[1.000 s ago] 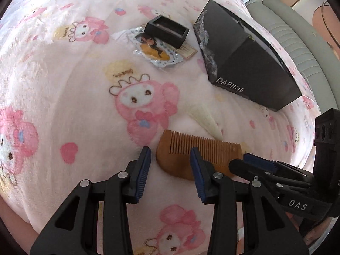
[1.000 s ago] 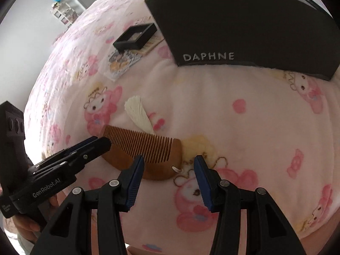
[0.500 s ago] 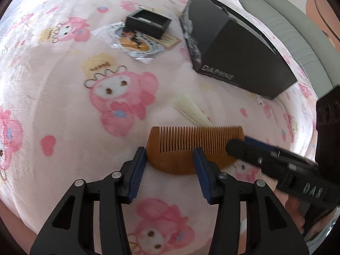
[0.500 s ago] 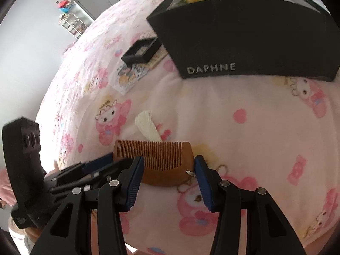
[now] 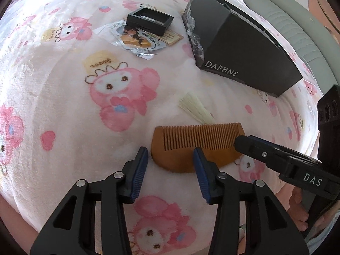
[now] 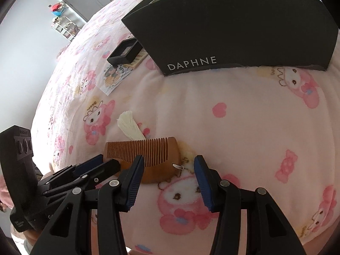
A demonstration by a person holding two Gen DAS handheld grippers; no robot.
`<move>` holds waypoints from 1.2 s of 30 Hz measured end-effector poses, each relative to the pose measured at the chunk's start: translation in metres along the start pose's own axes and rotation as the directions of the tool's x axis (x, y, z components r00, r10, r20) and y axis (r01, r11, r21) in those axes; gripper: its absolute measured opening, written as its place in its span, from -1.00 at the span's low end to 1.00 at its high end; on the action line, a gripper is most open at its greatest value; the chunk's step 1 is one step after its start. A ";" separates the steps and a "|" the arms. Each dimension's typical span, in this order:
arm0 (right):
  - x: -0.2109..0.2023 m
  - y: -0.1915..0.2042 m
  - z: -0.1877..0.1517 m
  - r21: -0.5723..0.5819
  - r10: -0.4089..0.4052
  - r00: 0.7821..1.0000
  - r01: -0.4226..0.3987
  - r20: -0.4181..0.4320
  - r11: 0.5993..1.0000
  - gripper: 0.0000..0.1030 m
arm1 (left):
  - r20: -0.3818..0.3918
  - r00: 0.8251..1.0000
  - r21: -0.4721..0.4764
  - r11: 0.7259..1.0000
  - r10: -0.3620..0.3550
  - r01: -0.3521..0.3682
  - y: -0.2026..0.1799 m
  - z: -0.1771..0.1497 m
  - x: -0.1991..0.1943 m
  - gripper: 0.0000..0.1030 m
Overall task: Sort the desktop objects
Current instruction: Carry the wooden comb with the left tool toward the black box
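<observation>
A wooden comb with a cream tassel lies flat on the pink blanket, teeth pointing away. My left gripper is open, its jaws at the comb's left end, one on each side. My right gripper is open at the comb's right end, near the small metal ring. Each gripper shows in the other's view: the right gripper and the left gripper. The black DAPHNE box stands open beyond; in the right wrist view it holds some items.
A small black tray rests on a cartoon sticker pack and a tan card at the back left. The blanket drapes over a rounded surface. A grey sofa edge runs behind the box.
Both grippers have moved forward and closed in on the comb from its two ends. The comb has not moved on the blanket.
</observation>
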State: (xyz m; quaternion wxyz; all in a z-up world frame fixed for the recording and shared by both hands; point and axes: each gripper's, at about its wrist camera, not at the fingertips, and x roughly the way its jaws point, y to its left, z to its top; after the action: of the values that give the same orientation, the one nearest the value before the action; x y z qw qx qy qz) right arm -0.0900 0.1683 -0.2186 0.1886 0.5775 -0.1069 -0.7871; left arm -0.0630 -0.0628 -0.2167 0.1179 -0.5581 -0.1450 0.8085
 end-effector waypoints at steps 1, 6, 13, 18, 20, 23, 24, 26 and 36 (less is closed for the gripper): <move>0.000 0.000 0.000 -0.002 0.002 1.000 -0.002 -0.001 1.000 -0.11 | 0.000 1.000 0.001 1.000 0.004 -0.004 0.000 0.000 0.000 -0.13; 0.002 0.002 0.000 -0.009 -0.004 1.000 0.004 -0.004 1.000 -0.11 | 0.005 1.000 0.005 1.000 0.006 -0.006 -0.002 0.000 -0.003 -0.13; 0.010 0.002 0.000 -0.011 -0.032 0.999 0.032 -0.018 0.999 -0.11 | 0.005 1.000 -0.009 1.000 0.012 -0.012 0.002 0.000 0.001 -0.13; 0.011 0.006 0.000 -0.027 -0.041 0.999 0.040 -0.023 0.999 -0.11 | -0.003 1.000 0.000 1.000 -0.008 0.008 -0.003 -0.001 0.002 -0.12; 0.009 0.008 0.000 -0.033 -0.036 0.999 0.035 -0.024 0.999 -0.11 | -0.002 1.000 -0.005 1.000 -0.028 0.028 -0.004 0.000 0.001 -0.11; 0.005 0.011 0.000 -0.040 -0.025 0.999 0.024 -0.020 0.999 -0.11 | 0.005 1.000 -0.008 1.000 -0.027 0.027 -0.005 0.001 -0.001 -0.11; 0.004 0.011 0.000 -0.041 -0.023 1.000 0.022 -0.016 0.999 -0.11 | 0.005 1.000 -0.011 1.000 -0.024 0.024 -0.005 0.002 0.000 -0.11; 0.004 0.010 0.001 -0.036 -0.029 1.000 0.029 -0.012 0.999 -0.11 | 0.001 1.000 -0.019 1.000 -0.008 0.008 -0.003 0.002 0.004 -0.12; 0.009 0.005 0.005 -0.016 0.000 1.000 0.000 -0.021 1.000 -0.14 | 0.002 1.000 -0.002 1.000 0.013 -0.013 -0.012 0.007 0.006 -0.15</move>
State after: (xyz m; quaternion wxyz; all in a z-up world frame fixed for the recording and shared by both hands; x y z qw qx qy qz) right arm -0.0967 0.1593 -0.2227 0.1942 0.5840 -0.0985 -0.7820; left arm -0.0712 -0.0505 -0.2154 0.1120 -0.5583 -0.1422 0.8096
